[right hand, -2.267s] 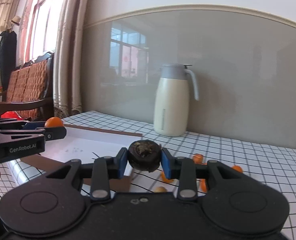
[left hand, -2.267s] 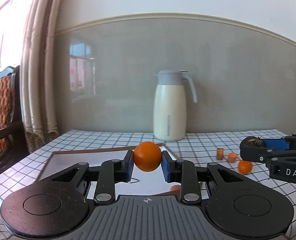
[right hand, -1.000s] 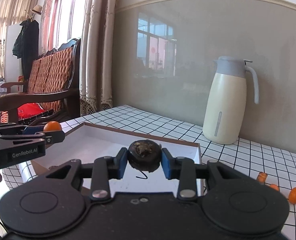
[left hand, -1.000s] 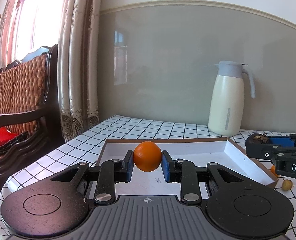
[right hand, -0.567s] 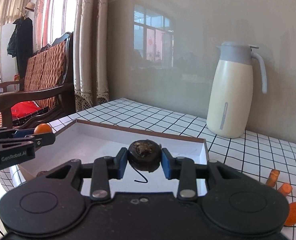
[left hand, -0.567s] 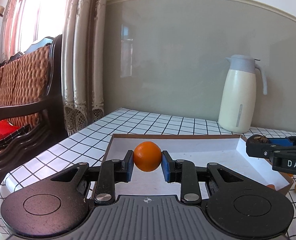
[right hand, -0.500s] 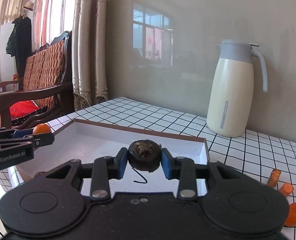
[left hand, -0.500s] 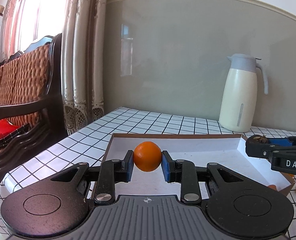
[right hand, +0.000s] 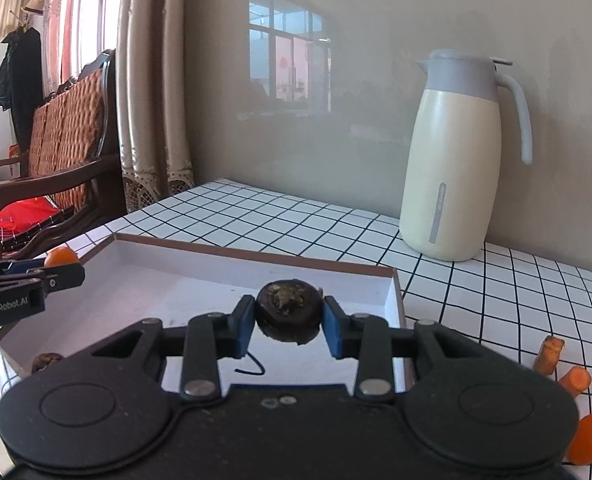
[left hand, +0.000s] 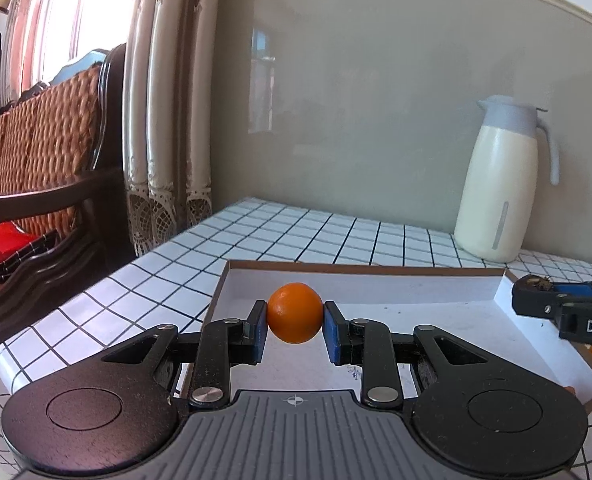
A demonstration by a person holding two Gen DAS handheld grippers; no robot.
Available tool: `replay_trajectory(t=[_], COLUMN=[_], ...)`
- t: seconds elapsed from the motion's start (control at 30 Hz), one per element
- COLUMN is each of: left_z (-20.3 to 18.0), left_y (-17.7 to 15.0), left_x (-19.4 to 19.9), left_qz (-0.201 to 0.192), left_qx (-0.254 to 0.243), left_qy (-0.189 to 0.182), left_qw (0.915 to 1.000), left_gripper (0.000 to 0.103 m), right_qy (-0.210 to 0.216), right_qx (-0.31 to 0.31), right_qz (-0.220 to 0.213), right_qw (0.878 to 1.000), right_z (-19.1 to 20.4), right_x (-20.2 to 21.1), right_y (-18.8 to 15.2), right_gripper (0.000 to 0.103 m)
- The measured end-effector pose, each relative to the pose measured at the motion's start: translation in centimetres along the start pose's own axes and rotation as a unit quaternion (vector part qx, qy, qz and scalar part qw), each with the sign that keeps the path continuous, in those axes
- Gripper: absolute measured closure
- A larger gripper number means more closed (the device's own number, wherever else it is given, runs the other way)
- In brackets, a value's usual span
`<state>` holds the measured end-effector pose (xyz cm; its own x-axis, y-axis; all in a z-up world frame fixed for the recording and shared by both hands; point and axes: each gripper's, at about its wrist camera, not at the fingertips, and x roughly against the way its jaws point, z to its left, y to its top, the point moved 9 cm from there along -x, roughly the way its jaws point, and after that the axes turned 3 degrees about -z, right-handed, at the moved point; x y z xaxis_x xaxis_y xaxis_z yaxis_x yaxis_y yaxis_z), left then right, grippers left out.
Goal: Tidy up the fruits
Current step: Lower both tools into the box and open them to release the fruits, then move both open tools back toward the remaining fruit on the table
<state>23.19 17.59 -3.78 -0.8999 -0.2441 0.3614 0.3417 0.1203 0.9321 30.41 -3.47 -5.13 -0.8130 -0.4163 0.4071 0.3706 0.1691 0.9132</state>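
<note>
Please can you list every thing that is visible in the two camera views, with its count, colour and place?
Orange fruit: 1, orange, between left pads.
Dark fruit: 1, dark brown, between right pads.
Tray: 1, white inside, brown rim, on table.
Small dark fruit: 1, brown, tray's near-left corner.
Carrot pieces: several, orange, table right of tray.
Jug: 1, cream and grey, by wall.
Table: 1, white checked.
Chair: 1, dark wood, woven.
Left hand-held gripper: black, shut.
Right hand-held gripper: black, shut.

White tray (right hand: 391, 292) floor mostly bare, low walls, jug (right hand: 451, 176) behind, carrot pieces (right hand: 575, 380) right
</note>
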Motion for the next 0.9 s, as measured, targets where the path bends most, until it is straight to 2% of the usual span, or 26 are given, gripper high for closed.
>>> replay_trajectory(t=[0.3, 0.4, 0.43, 0.47, 0.5, 0.53, 0.6, 0.9], left_z=[-0.8, -0.7, -0.5, -0.2, 0.0, 0.4, 1.0, 1.3], left_y=[0.1, 0.2, 0.2, 0.3, 0.5, 0.9, 1.5, 1.2], left_x=[-1.5, -1.8, -1.8, -1.5, -1.1, -0.5, 0.3, 0.1], left_qz=[0.013, 0.017, 0.018, 0.009, -0.004, -0.025, -0.052, -0.044], left_qx=[-0.009, -0.005, -0.006, -0.003, 0.001, 0.005, 0.009, 0.009], left_qy=[-0.001, 0.005, 0.009, 0.017, 0.024, 0.037, 0.056, 0.053], left_qw=[0.9999, 0.9998, 0.9998, 0.9998, 0.9997, 0.999, 0.997, 0.9976], left_gripper=[0.073, 0.073, 0.07, 0.046, 0.012, 0.002, 0.0, 0.0], right_qy=[0.006, 0.005, -0.003, -0.013, -0.025, -0.037, -0.048, -0.042], right_qx=[0.0, 0.006, 0.007, 0.007, 0.005, 0.005, 0.003, -0.019], right_qz=[0.026, 0.059, 0.053, 0.038, 0.02, 0.001, -0.013, -0.009], right_qw=[1.0, 0.998, 0.999, 0.999, 0.999, 0.999, 0.999, 0.999], right_z=[-0.1, -0.2, -0.3, -0.6, -0.9, -1.2, -1.6, -2.7], right_x=[-1.9, -2.9, -2.8, -2.5, -2.1, -1.7, -1.3, -1.7], right_y=[0.3, -0.3, -0.3, -0.1, 0.1, 0.5, 0.8, 0.5], right_gripper=[0.076, 0.074, 0.064, 0.05, 0.017, 0.006, 0.006, 0.006])
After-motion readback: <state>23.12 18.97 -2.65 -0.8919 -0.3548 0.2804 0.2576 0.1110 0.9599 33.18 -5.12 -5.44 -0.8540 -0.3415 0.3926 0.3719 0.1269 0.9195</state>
